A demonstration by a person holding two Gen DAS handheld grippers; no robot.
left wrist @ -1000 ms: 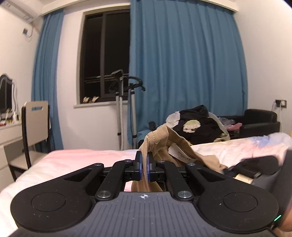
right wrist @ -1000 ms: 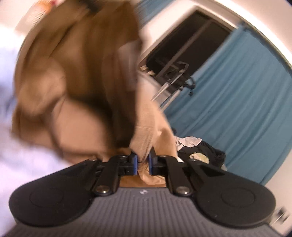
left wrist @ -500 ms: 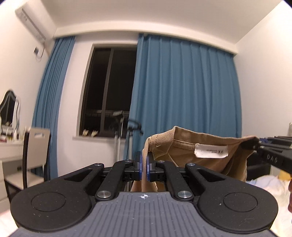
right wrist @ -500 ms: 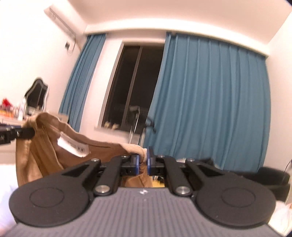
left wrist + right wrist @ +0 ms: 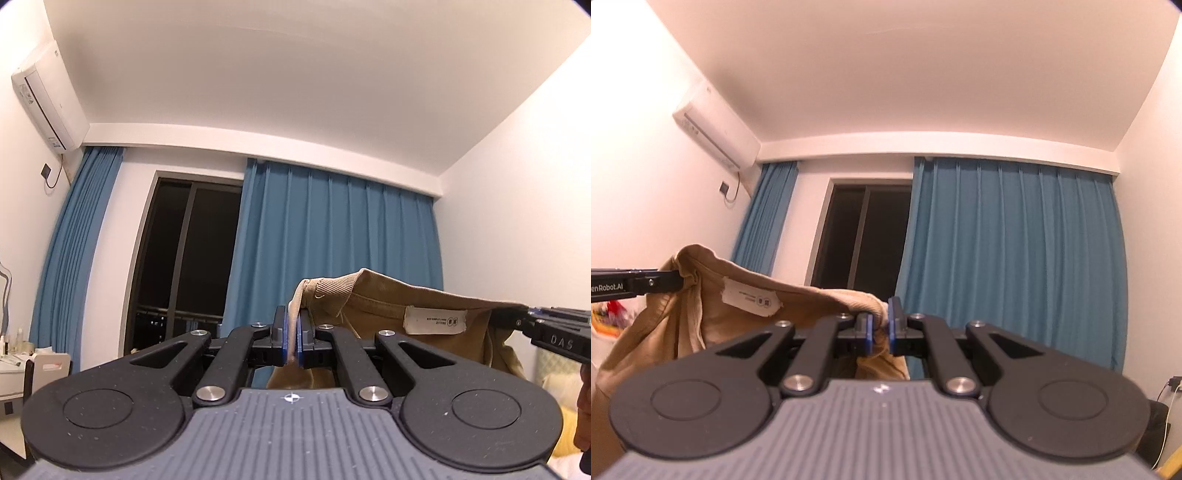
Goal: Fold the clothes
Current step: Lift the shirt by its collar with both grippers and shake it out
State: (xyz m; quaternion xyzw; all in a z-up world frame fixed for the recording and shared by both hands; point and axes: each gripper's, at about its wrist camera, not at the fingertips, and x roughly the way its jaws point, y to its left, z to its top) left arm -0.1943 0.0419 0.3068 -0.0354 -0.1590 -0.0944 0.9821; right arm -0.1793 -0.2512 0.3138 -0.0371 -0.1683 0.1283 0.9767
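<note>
A tan ribbed-collar garment [image 5: 436, 306] hangs stretched between both grippers, its white neck label [image 5: 435, 320] facing me. My left gripper [image 5: 291, 338] is shut on one end of the collar. In the left wrist view the right gripper [image 5: 524, 323] pinches the other end at the right edge. In the right wrist view the same garment [image 5: 713, 306] spreads to the left, my right gripper [image 5: 879, 328] is shut on a bunch of its collar, and the left gripper [image 5: 677, 281] holds the far end. The garment's lower part is hidden behind the gripper bodies.
Blue curtains [image 5: 332, 266] and a dark window [image 5: 181, 266] fill the wall ahead. An air conditioner [image 5: 48, 99] hangs high on the left wall. A white chair [image 5: 48, 369] and desk edge sit low left. A hand [image 5: 583, 406] shows at the right edge.
Both grippers rose well above the bed with the tan garment, tilting upward; the bed and clothes pile dropped out of view. The garment now hangs stretched between them.
</note>
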